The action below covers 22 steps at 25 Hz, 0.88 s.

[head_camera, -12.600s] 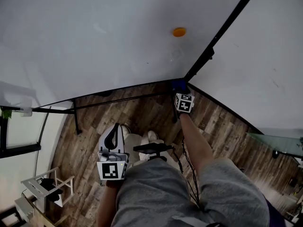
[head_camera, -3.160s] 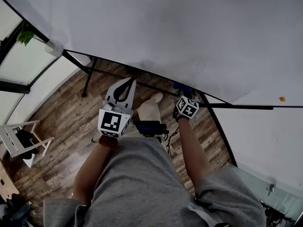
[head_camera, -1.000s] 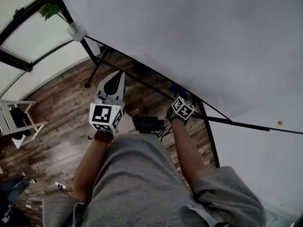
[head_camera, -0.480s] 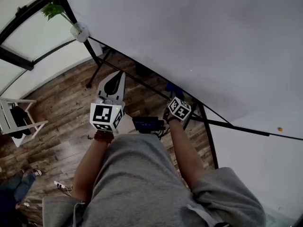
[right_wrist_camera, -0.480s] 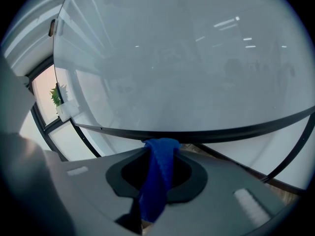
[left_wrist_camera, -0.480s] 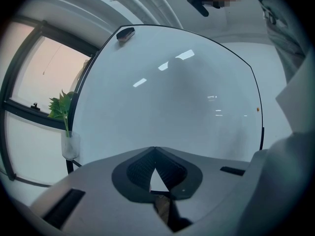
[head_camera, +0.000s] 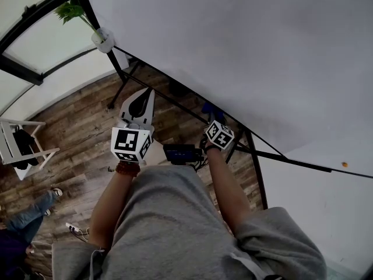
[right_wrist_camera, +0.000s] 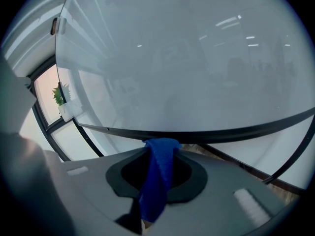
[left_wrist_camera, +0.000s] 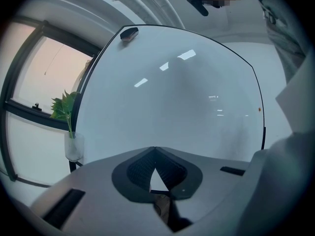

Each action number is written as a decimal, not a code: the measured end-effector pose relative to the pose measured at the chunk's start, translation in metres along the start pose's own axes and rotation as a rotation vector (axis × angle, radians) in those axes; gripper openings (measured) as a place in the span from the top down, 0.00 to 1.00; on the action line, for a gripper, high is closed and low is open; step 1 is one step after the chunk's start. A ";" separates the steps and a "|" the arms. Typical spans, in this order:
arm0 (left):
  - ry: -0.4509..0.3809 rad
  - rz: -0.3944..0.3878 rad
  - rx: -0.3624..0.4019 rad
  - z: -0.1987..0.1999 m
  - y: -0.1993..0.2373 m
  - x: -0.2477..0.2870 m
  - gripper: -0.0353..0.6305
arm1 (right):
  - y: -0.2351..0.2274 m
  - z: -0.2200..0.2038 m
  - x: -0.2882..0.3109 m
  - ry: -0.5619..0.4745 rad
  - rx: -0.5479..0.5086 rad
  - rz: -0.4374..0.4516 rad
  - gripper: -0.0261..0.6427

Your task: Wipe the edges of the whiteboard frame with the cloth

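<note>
The whiteboard [head_camera: 245,51] fills the top of the head view, and its black bottom frame edge [head_camera: 175,101] runs down to the right. My right gripper [head_camera: 213,114] is shut on the blue cloth [head_camera: 211,109] and presses it against that edge. In the right gripper view the blue cloth [right_wrist_camera: 157,176] hangs between the jaws of the right gripper [right_wrist_camera: 160,145] and touches the frame edge [right_wrist_camera: 221,132]. My left gripper [head_camera: 144,95] hovers over the floor, clear of the board. In the left gripper view the left gripper [left_wrist_camera: 155,150] is shut on nothing, facing the whiteboard [left_wrist_camera: 197,107].
A potted plant [head_camera: 96,34] hangs at the board's left corner. Black stand legs [head_camera: 119,77] reach down to the wooden floor [head_camera: 70,139]. A white rack [head_camera: 20,147] stands at left; a person's legs [head_camera: 29,214] are lower left. A second board [head_camera: 315,209] with an orange magnet [head_camera: 344,164] adjoins at right.
My right gripper has slid the cloth a little to the left along the bottom frame edge. A person's legs have come into view at lower left. The left gripper has hardly moved.
</note>
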<state>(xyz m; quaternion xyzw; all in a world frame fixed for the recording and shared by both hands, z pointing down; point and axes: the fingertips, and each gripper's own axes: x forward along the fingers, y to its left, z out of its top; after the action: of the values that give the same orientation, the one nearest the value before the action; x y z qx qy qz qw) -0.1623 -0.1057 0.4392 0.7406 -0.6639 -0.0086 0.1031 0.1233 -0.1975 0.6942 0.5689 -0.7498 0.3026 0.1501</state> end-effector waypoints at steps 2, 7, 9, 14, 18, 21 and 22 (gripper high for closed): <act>-0.001 -0.001 0.003 0.001 0.001 0.000 0.93 | 0.003 0.000 0.001 0.001 -0.003 0.004 0.84; -0.002 0.009 0.005 0.000 0.011 0.000 0.93 | 0.015 -0.001 0.007 0.003 -0.012 0.025 0.84; -0.001 0.018 0.005 0.000 0.018 0.000 0.93 | 0.023 -0.001 0.011 0.006 -0.016 0.034 0.84; 0.006 0.042 0.002 -0.001 0.035 -0.004 0.93 | 0.040 -0.001 0.019 0.012 -0.021 0.054 0.84; 0.007 0.070 -0.008 -0.002 0.051 -0.009 0.93 | 0.054 -0.001 0.024 0.018 -0.028 0.069 0.84; 0.005 0.085 -0.012 -0.001 0.059 -0.011 0.93 | 0.062 -0.001 0.027 0.024 -0.035 0.082 0.84; 0.005 0.088 -0.013 -0.001 0.061 -0.012 0.93 | 0.065 -0.001 0.028 0.026 -0.038 0.086 0.84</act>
<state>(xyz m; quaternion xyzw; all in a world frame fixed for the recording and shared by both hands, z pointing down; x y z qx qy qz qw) -0.2234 -0.1002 0.4484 0.7099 -0.6957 -0.0067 0.1099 0.0531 -0.2079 0.6924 0.5292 -0.7772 0.3017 0.1576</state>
